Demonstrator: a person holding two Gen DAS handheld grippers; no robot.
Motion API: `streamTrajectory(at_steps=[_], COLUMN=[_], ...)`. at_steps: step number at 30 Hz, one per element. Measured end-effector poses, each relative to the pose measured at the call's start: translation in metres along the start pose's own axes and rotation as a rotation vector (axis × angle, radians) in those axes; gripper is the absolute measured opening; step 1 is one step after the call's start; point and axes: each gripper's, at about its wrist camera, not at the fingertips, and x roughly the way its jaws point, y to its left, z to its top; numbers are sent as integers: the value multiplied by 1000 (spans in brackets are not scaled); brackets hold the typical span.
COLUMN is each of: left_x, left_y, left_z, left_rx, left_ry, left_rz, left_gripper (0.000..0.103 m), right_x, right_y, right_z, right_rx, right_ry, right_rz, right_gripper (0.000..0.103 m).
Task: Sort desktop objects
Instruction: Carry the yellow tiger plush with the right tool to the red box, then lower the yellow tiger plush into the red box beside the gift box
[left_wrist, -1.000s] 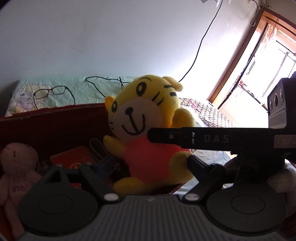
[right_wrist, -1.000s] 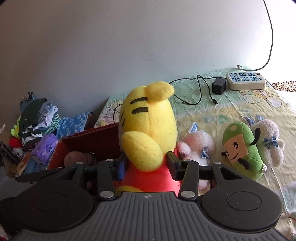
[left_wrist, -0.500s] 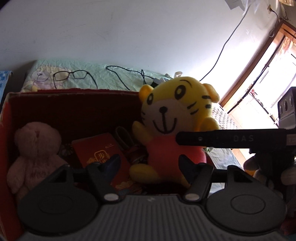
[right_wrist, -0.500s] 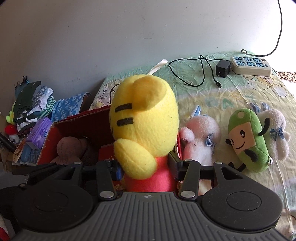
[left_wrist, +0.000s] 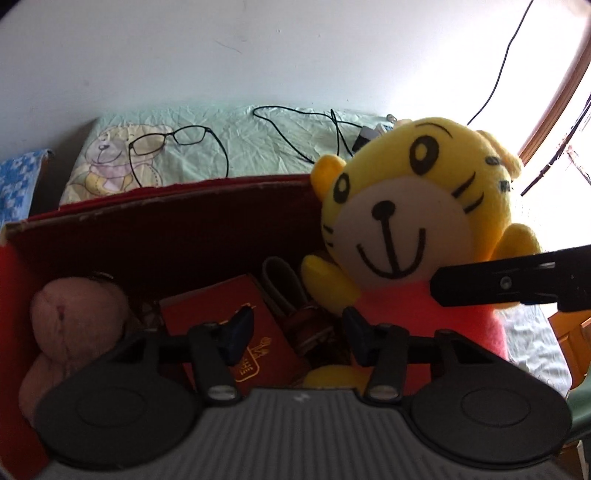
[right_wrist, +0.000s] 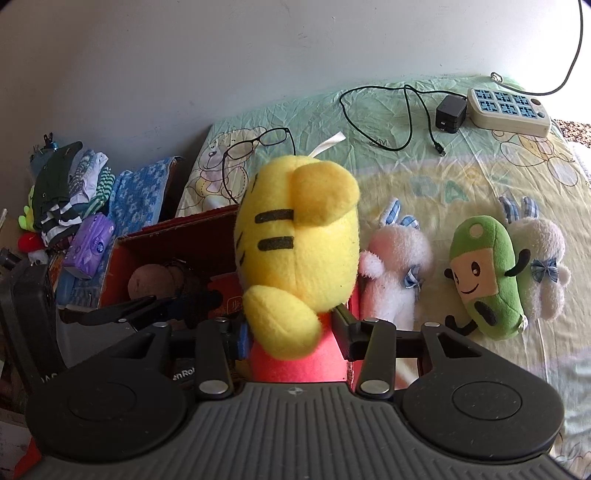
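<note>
My right gripper (right_wrist: 291, 339) is shut on the red body of a yellow tiger plush (right_wrist: 299, 254) and holds it upright at the right end of a red cardboard box (right_wrist: 166, 229). In the left wrist view the tiger plush (left_wrist: 413, 236) faces me, with the right gripper's finger across its body. My left gripper (left_wrist: 297, 332) is open and empty over the box (left_wrist: 166, 229), above a red booklet (left_wrist: 255, 328). A pink teddy bear (left_wrist: 70, 325) lies in the box at the left.
A pink rabbit plush (right_wrist: 395, 273), a green plush (right_wrist: 484, 273) and a white plush (right_wrist: 543, 266) lie on the bedsheet right of the box. Glasses (right_wrist: 258, 144), a charger cable (right_wrist: 406, 110) and a power strip (right_wrist: 509, 110) lie behind. Folded clothes (right_wrist: 70, 195) are stacked at the left.
The right gripper has carried the tiger plush lower, toward the box. The left gripper has tilted down and moved left over the box, so more of its inside shows.
</note>
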Motion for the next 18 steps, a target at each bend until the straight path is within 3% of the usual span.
streamTrajectory(at_steps=[3, 6, 10, 14, 16, 18], left_x=[9, 15, 15, 20, 23, 24], left_y=[-3, -9, -12, -14, -16, -18], left_z=[-1, -2, 0, -1, 0, 0], left_rx=[14, 41, 56, 68, 68, 73], left_ry=[27, 44, 57, 81, 94, 102], left_rz=[-7, 9, -5, -16, -23, -32], left_gripper=[35, 27, 20, 15, 12, 8], right_x=[10, 5, -15, -32, -27, -18], right_y=[3, 2, -7, -26, -30, -30], right_z=[-4, -7, -13, -15, -8, -3], right_rx=[-19, -21, 20, 135, 147, 153], right_ry=[5, -45, -160, -348, -384, -400], right_rz=[-12, -7, 49, 142, 159, 199], right_gripper=[59, 60, 60, 59, 55, 44])
